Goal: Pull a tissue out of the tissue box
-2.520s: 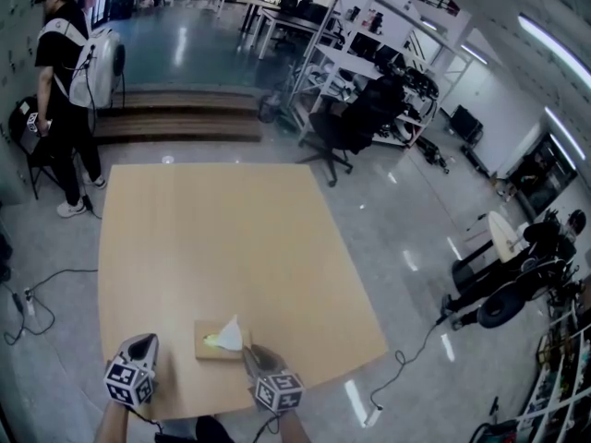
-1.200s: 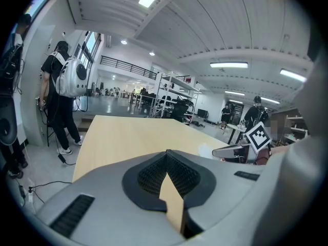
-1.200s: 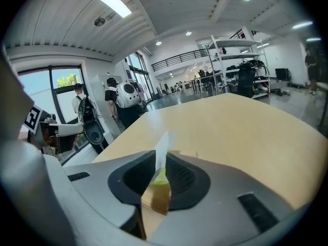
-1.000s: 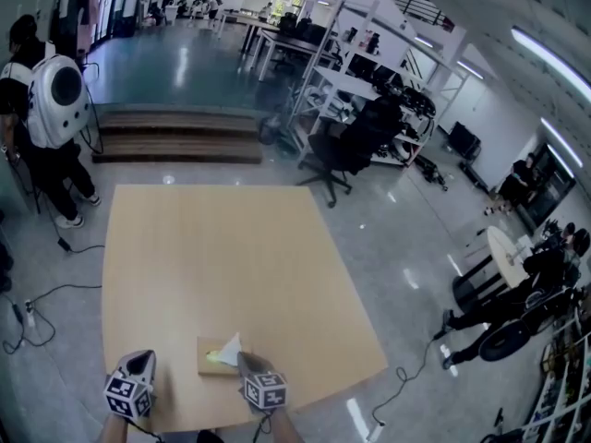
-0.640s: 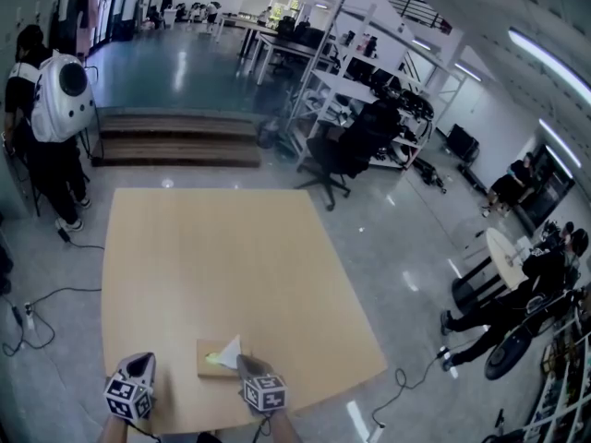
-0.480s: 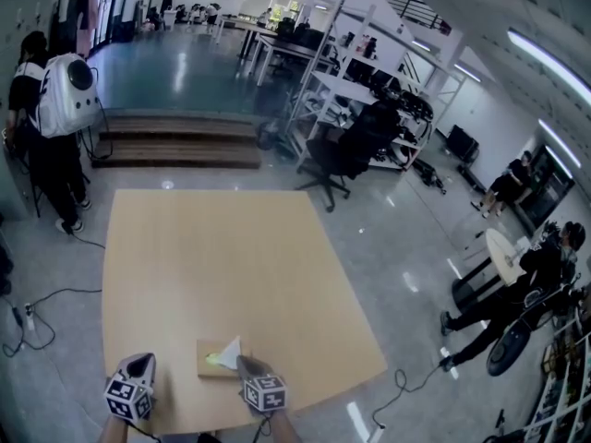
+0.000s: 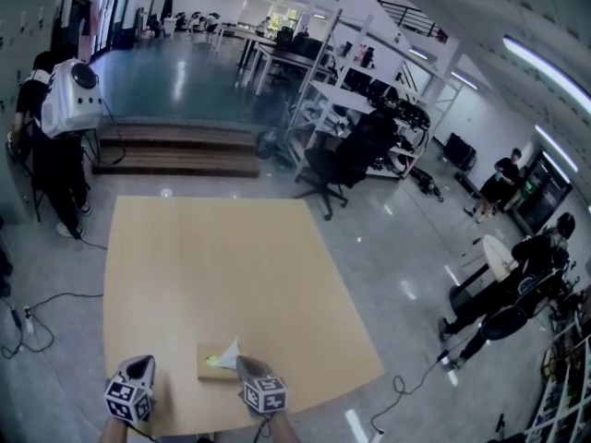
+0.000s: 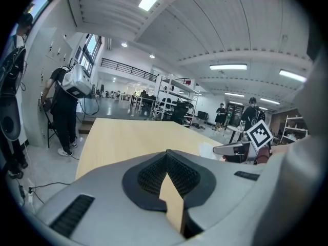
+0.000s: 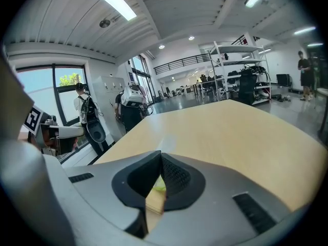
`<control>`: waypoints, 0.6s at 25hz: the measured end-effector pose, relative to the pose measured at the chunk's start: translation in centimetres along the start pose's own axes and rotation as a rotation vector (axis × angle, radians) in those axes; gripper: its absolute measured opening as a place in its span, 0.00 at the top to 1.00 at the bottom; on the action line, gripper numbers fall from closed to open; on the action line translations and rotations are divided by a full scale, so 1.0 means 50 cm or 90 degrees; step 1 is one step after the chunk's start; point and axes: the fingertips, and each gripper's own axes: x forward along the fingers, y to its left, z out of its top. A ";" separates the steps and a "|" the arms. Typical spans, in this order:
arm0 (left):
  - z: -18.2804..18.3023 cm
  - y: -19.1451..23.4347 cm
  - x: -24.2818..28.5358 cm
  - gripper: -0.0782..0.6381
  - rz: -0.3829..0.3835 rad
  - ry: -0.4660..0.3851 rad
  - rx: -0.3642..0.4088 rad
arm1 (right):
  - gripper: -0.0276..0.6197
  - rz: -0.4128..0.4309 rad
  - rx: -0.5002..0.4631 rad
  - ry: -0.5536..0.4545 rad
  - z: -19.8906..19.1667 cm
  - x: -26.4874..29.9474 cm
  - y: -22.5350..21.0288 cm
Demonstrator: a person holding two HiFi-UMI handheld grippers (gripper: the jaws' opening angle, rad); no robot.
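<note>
Wooden table [image 7: 203,266] carries the tissue box [image 7: 205,370] near its close edge; a white tissue [image 7: 230,347] stands up out of the top of the box. Right gripper [image 9: 160,160] has its jaws pressed together, and in the head view its tips are right at the foot of the tissue; in the right gripper view a pale yellow-green sliver shows just under the closed pads, but I cannot tell if the paper itself is pinched. Left gripper [image 8: 166,157] is closed too, its pads meeting at the tip with only bare table wood seen behind them; it holds nothing and is apart from the box, on the left side of it. Compared with the earlier frames, both grippers sit at nearly the same places beside the box; the tissue still stands in the box, not drawn out; the person with the white backpack [image 7: 66,109] at the far left has shifted a little.
</note>
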 end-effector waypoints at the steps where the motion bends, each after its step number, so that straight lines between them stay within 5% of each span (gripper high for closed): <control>1: -0.001 0.001 -0.002 0.88 0.002 -0.002 0.000 | 0.95 0.000 -0.003 -0.003 0.004 -0.002 0.002; 15: 0.015 -0.009 -0.030 0.88 0.005 -0.026 0.001 | 0.95 -0.010 -0.026 -0.070 0.102 -0.043 0.003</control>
